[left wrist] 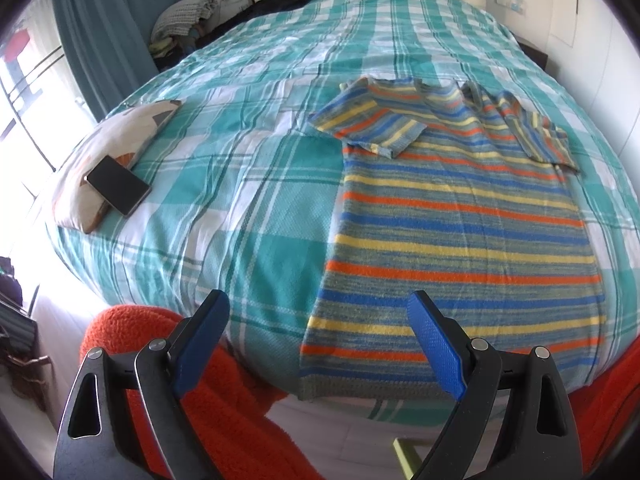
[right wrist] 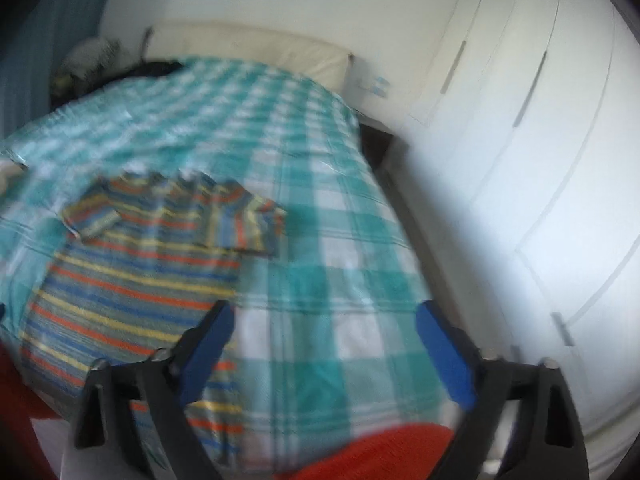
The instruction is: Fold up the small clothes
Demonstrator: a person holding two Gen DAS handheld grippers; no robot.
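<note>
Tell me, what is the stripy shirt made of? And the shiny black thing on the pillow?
The stripy shirt looks like soft knitted cloth, maybe cotton or wool: it has a fuzzy, matte surface and lies limp on the checked bedspread. The black thing is a phone; its front looks like smooth glass, since it is flat, glossy and reflects light. Its thin rim may be metal or plastic.

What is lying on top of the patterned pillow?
A dark smartphone lies screen-up on the patterned pillow, overhanging its edge. Whatever is beneath the phone is covered.
</note>
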